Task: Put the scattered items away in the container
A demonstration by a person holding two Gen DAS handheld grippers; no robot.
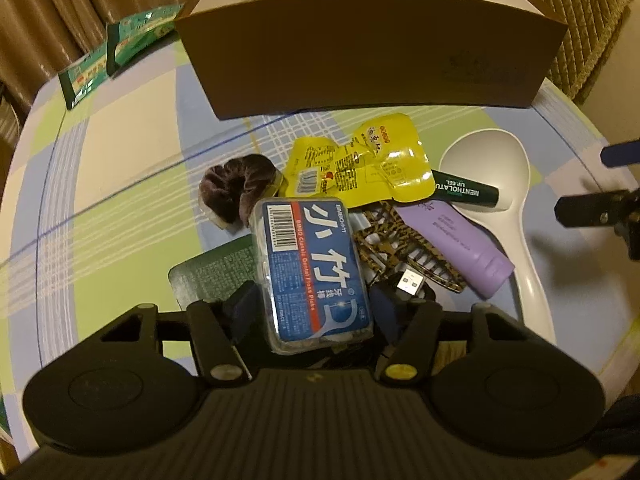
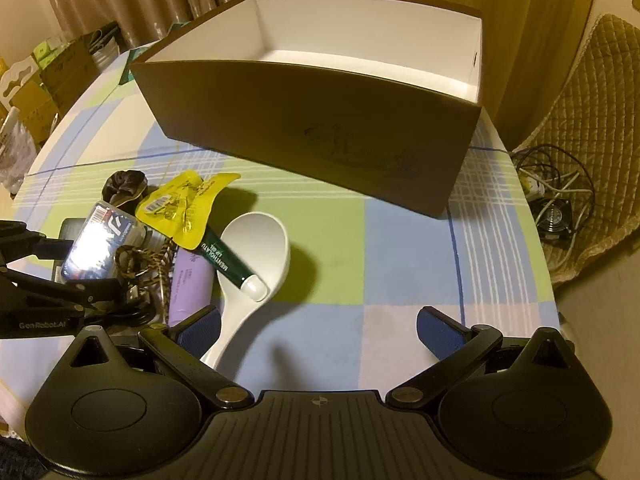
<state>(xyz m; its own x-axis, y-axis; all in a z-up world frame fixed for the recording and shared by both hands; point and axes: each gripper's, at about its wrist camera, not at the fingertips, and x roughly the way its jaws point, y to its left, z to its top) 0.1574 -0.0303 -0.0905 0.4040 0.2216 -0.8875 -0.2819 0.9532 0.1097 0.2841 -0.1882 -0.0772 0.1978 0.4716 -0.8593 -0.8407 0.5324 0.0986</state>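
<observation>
My left gripper is shut on a blue dental floss pick box, also seen in the right wrist view, over a pile of items. The pile holds a yellow pouch, a dark scrunchie, a leopard hair claw, a purple tube, a green lip gel tube, a white spoon and a USB cable. The brown box, white inside, stands behind them. My right gripper is open and empty, near the spoon handle.
Green packets lie at the table's far left. A quilted chair and cables are off the table's right edge. Cardboard boxes stand at far left. The checked tablecloth is bare right of the spoon.
</observation>
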